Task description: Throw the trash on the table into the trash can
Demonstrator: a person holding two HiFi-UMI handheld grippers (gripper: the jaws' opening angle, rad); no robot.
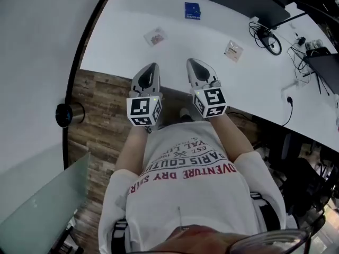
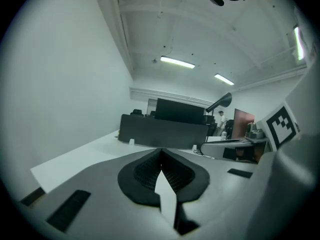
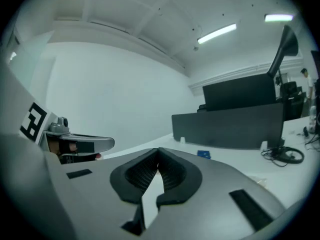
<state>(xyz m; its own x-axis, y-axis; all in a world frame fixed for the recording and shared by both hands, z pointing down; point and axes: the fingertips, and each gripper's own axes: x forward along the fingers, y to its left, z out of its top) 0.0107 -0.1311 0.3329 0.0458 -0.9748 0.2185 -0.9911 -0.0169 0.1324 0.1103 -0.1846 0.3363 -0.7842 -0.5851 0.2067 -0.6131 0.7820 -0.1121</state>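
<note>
Nearest us is our own white printed shirt (image 1: 183,184). Beyond it lies the white table (image 1: 122,15). The left gripper (image 1: 153,67) and right gripper (image 1: 192,63) hover side by side over its near edge, pointing across it, both with jaws pressed together on nothing.

We judge the reach has barely begun, as all the trash lies unpicked. A small round can (image 1: 69,114), probably the bin, stands on the floor off the table's left edge.

A clear wrapper (image 1: 155,36) lies mid-table, skewed to the edges. A second wrapper (image 1: 233,50) sits rightward, its long axis slanting toward the near edge. A squarish blue packet (image 1: 192,10) lies near the far edge.

Next, we think, open one gripper and pinch a flat wrapper's edge.
</note>
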